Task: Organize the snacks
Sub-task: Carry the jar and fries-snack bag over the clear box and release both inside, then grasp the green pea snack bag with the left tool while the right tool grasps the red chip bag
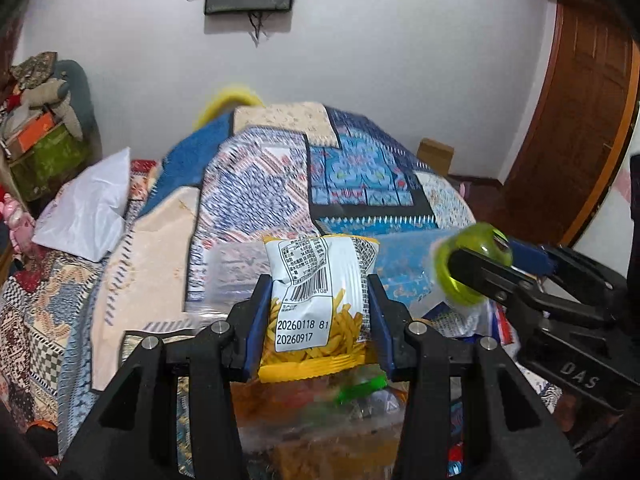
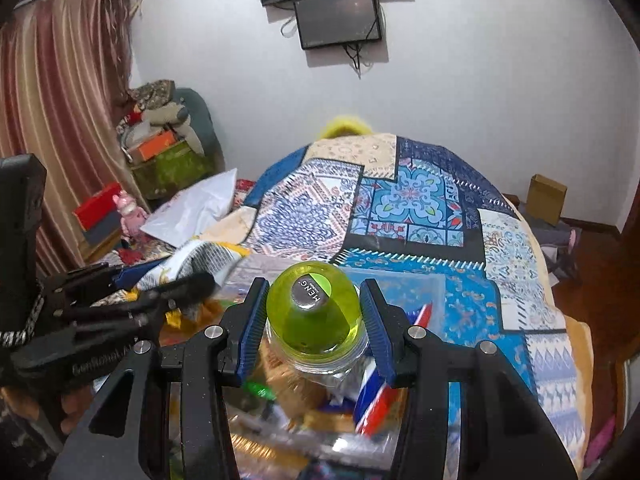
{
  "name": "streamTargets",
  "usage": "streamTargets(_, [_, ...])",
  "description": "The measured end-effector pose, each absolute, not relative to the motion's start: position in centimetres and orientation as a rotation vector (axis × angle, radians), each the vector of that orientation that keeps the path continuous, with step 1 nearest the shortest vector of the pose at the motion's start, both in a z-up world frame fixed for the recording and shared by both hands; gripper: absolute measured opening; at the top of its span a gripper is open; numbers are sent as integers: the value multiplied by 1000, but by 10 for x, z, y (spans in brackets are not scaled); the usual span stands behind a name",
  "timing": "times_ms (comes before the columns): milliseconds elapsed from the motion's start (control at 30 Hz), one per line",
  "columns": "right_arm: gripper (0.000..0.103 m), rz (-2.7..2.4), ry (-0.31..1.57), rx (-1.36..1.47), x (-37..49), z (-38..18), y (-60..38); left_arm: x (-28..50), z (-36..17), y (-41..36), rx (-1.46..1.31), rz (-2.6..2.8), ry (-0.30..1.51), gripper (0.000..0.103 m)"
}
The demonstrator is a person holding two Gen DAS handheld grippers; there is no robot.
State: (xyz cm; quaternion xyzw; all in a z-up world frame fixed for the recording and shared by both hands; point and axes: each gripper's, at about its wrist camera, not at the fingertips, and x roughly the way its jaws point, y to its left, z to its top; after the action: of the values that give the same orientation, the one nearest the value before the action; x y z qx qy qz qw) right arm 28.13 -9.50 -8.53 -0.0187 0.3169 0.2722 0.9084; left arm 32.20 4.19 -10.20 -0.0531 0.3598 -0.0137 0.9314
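Note:
My left gripper (image 1: 318, 292) is shut on a white and yellow snack packet (image 1: 318, 300) with fries printed on it, held above a clear plastic bin (image 1: 320, 432) of mixed snacks. My right gripper (image 2: 314, 308) is shut on a clear jar with a green cap (image 2: 314, 312), also above the bin (image 2: 400, 280). In the left wrist view the right gripper (image 1: 476, 264) and its green cap (image 1: 472, 268) show at the right. In the right wrist view the left gripper (image 2: 192, 280) and its packet (image 2: 200, 260) show at the left.
The bin sits on a bed with a patchwork quilt (image 1: 352, 176). A white plastic bag (image 1: 88, 208) lies at the left. Boxes and cloth are piled by the curtain (image 2: 160, 148). A cardboard box (image 2: 546, 198) stands on the floor at the right. A wooden door (image 1: 580, 120) is at the far right.

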Motion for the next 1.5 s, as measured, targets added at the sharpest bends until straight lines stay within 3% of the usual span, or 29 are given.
streamTargets(367, [43,515,725,-67,307,-110,-92,347,-125,38,-117,-44,802,47])
streamTargets(633, [44,542,702,-38,284,-87,-108,309,-100,39,-84,-34,743,47])
streamTargets(733, [44,552,687,-49,266,-77,-114,286,-87,42,-81,-32,716,53])
streamTargets(900, [54,569,665,-63,230,-66,-128,245,-74,48,-58,-4,678,70])
streamTargets(1067, [71,565,676,-73,194,-71,-138,210,-81,56,-67,16,700,84])
streamTargets(1133, [79,564,698,-73,184,-78,-139,196,-89,58,-71,22,718,84])
streamTargets(1500, [80,605,907,-70,159,-139,-132,151,-141,64,-96,33,851,84])
